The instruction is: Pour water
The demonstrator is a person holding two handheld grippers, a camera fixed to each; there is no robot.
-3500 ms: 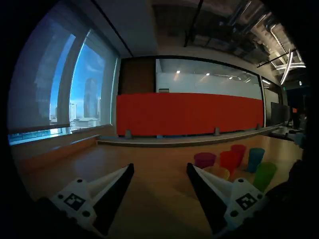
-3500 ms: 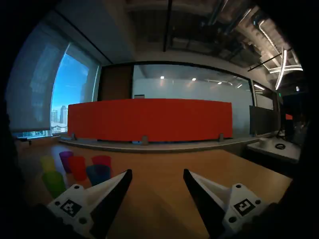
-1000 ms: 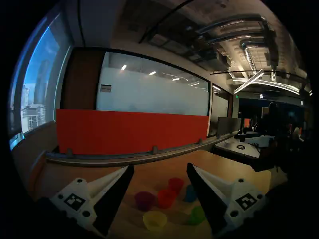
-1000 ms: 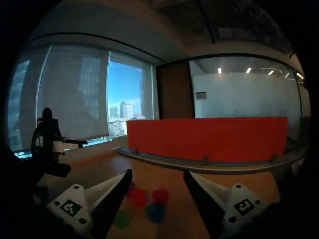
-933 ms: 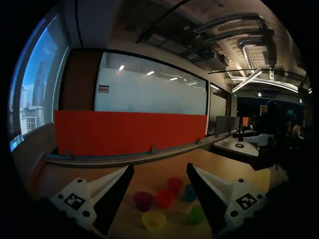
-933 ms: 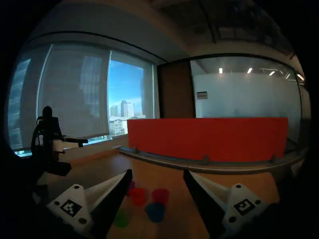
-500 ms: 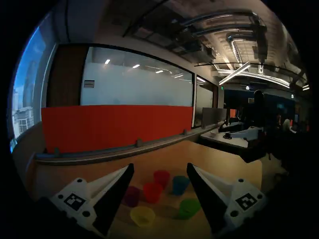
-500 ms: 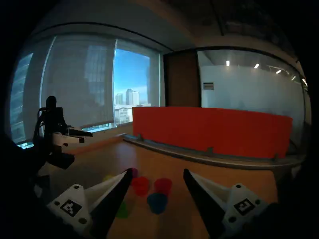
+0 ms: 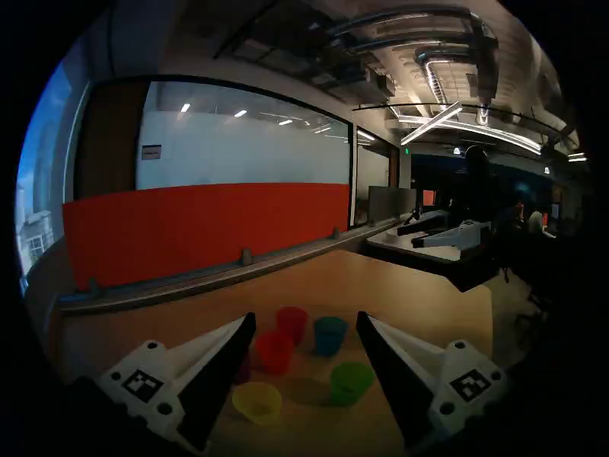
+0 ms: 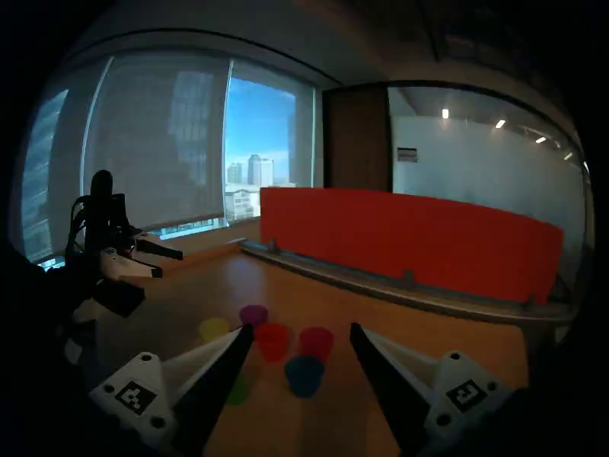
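Observation:
Several small coloured cups stand grouped on the wooden table (image 9: pixel 426 305). In the left gripper view, a red cup (image 9: pixel 291 323), an orange-red cup (image 9: pixel 272 352), a teal cup (image 9: pixel 330 335), a green cup (image 9: pixel 351 382) and a yellow cup (image 9: pixel 257 402) lie between and below the fingers of my open left gripper (image 9: pixel 304 316), which holds nothing. My right gripper (image 10: pixel 301 327) is also open and holds nothing. Ahead of it stand a yellow cup (image 10: pixel 214 329), a purple cup (image 10: pixel 253 314), a red cup (image 10: pixel 271 340), a pinkish-red cup (image 10: pixel 316 343) and a blue cup (image 10: pixel 304 375). No water or pouring vessel is discernible.
A red partition (image 9: pixel 205 225) on a grey rail borders the table's far side. The other gripper (image 9: pixel 445 234) hovers at the right of the left gripper view, and the left one (image 10: pixel 133 255) at the left of the right gripper view. Large windows (image 10: pixel 266 145) lie beyond.
Both grippers have swung inward and tipped toward the cups, which now sit higher and closer between the fingers. Both stayed open throughout.

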